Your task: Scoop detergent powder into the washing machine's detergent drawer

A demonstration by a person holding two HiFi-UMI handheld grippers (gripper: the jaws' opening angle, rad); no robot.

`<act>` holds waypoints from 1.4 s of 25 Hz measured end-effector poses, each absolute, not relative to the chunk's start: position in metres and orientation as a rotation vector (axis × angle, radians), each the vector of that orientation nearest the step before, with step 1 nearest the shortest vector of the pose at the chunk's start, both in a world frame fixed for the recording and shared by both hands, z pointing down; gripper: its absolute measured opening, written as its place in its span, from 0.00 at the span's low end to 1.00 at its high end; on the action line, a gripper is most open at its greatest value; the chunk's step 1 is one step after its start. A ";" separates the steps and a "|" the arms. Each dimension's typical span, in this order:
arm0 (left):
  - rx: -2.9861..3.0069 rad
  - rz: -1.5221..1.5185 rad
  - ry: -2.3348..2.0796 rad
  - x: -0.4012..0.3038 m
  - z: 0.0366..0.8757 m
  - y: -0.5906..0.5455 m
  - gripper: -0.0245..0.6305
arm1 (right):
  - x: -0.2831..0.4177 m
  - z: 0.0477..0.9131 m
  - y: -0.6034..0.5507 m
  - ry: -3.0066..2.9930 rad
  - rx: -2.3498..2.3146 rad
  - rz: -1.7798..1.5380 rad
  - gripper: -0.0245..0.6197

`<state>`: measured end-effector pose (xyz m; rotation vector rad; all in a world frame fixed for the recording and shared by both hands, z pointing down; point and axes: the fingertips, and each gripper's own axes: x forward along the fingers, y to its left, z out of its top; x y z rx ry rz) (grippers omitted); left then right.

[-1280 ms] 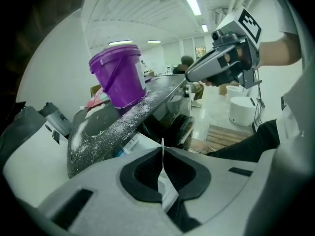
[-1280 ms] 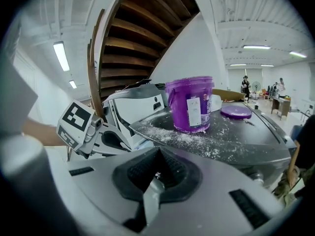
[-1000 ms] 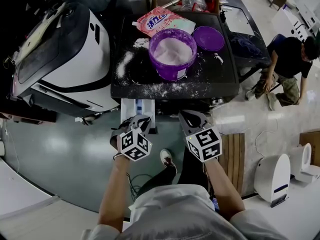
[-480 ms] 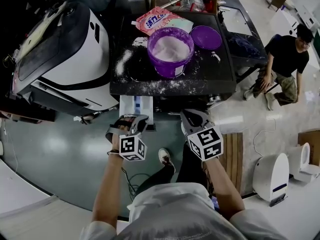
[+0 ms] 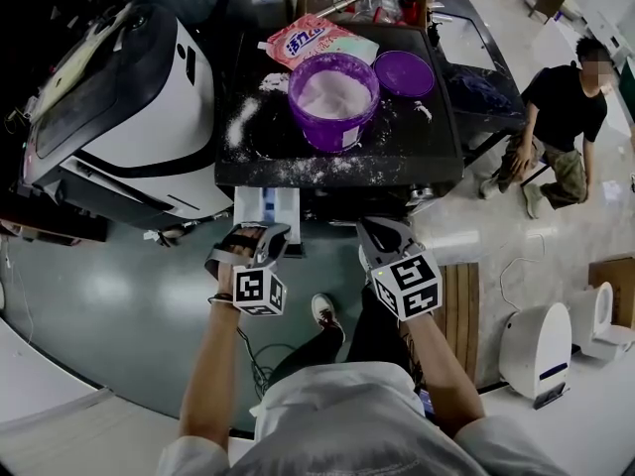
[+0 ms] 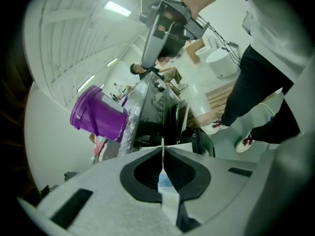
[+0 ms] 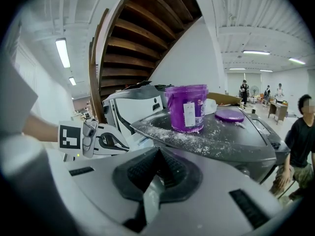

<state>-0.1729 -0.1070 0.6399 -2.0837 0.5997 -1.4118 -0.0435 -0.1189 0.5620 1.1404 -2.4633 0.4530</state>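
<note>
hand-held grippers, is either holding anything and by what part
Nothing is held: the left hand-held gripper and the right hand-held gripper both have jaws shut on nothing.

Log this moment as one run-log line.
phase: no scoop yet | left gripper: shut, empty, by open detergent drawer | right gripper: shut, empty | purple tub: open, powder inside, lid beside it

Open purple tub (image 5: pixel 327 135), white drawer (image 5: pixel 266 204) out
</note>
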 end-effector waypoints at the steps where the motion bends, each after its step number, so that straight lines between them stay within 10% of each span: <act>1: -2.091 -1.415 0.598 -0.173 0.641 -0.106 0.06 | -0.043 0.562 -0.118 -2.463 1.140 0.454 0.05; 14: -2.458 -1.445 0.721 -0.181 0.647 -0.103 0.06 | -0.043 0.560 -0.115 -2.464 1.145 0.453 0.05; 29: -3.221 -0.032 1.733 -0.239 0.509 -0.135 0.06 | -0.040 0.465 -0.154 -2.555 1.239 0.241 0.05; 35: -2.942 -0.283 1.695 -0.249 0.453 -0.141 0.06 | -0.043 0.409 -0.174 -2.611 1.262 0.088 0.05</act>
